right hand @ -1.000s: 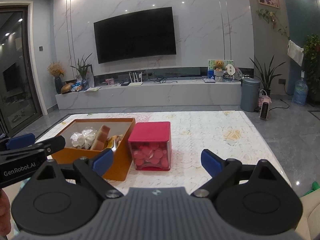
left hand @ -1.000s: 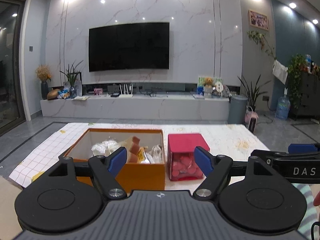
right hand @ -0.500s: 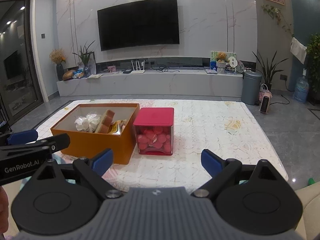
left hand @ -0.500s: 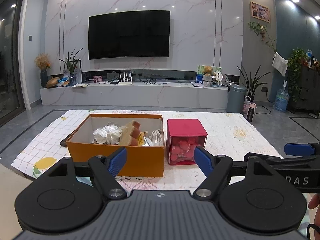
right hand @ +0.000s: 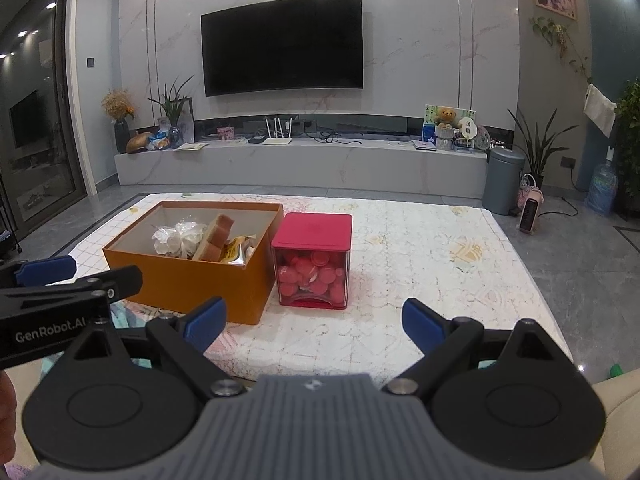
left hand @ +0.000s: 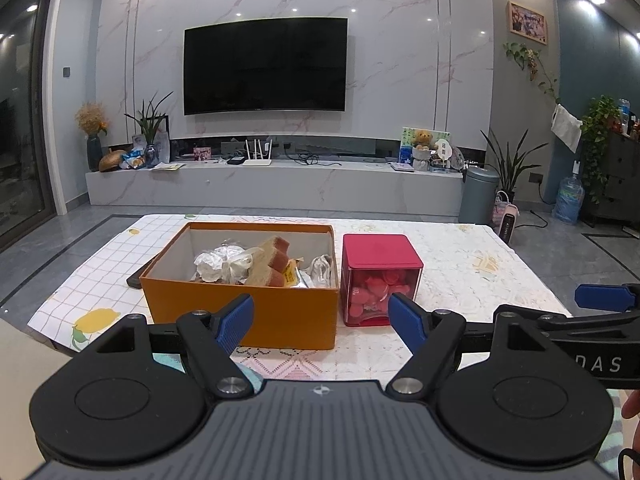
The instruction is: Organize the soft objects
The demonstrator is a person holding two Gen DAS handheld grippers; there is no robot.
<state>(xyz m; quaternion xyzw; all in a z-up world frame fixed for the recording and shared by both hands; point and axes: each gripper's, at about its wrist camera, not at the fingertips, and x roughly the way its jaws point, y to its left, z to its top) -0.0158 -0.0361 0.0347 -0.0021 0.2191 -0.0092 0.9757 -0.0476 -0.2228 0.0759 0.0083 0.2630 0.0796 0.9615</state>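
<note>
An open orange box (left hand: 240, 304) (right hand: 188, 284) stands on the table and holds wrapped white bundles (left hand: 224, 260) (right hand: 176, 238), brown sponge-like blocks (left hand: 272, 258) (right hand: 216, 232) and a yellow packet (right hand: 236, 254). A red-lidded clear box (left hand: 380, 276) (right hand: 314, 258) of pink round pieces stands against its right side. My left gripper (left hand: 320, 316) is open and empty, held in front of and above both boxes. My right gripper (right hand: 314, 322) is open and empty, nearer the red box's right.
The table carries a patterned cloth (left hand: 460, 264) (right hand: 440, 264) with bare room right of the red box. A dark flat object (left hand: 134, 280) lies left of the orange box. A TV wall and long low cabinet (left hand: 272, 184) lie beyond. Each gripper shows in the other's view.
Both grippers have risen and tilted downward, so the boxes sit lower and fuller in view. Their jaws have stayed open. Nothing on the table has moved.
</note>
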